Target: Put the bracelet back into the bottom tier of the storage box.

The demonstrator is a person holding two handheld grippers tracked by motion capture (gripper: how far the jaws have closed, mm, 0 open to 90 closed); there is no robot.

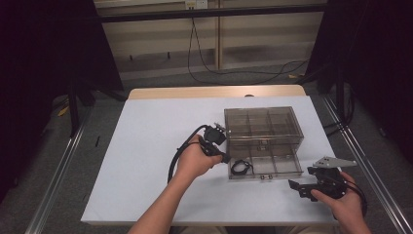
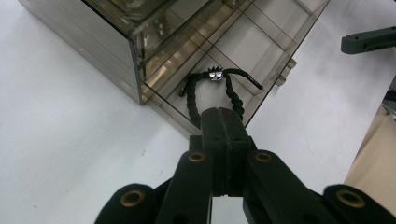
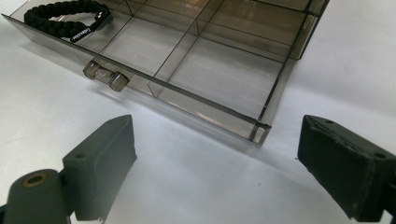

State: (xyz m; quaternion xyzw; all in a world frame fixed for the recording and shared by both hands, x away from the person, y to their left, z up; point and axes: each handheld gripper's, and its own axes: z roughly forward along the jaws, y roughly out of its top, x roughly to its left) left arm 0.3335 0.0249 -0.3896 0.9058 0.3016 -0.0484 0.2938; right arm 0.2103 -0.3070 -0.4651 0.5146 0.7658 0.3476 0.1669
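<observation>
Looking down from the high view, a smoky clear organizer box sits on the white counter, its bottom drawer pulled out toward the person. A black braided bracelet lies in the drawer's left front compartment. The left hand-held gripper reaches in at the drawer's left front corner, its tips at the bracelet, with the left hand wrapped around its body. The right hand-held gripper rests low on the counter just off the drawer's right front corner, apart from it, held by the right hand, a grey three-cornered plate on top.

From the left gripper view, the jaws are pressed tight together on the near part of the bracelet, whose loop spreads out ahead over the drawer floor; a small silver bead sits at its far end. The box wall stands to the left.

From the right gripper view, the two jaws stand wide apart with nothing between them, above bare counter. Ahead lies the drawer front with its two small clear knobs, and the bracelet is curled in the far left compartment, well apart from these jaws.
</observation>
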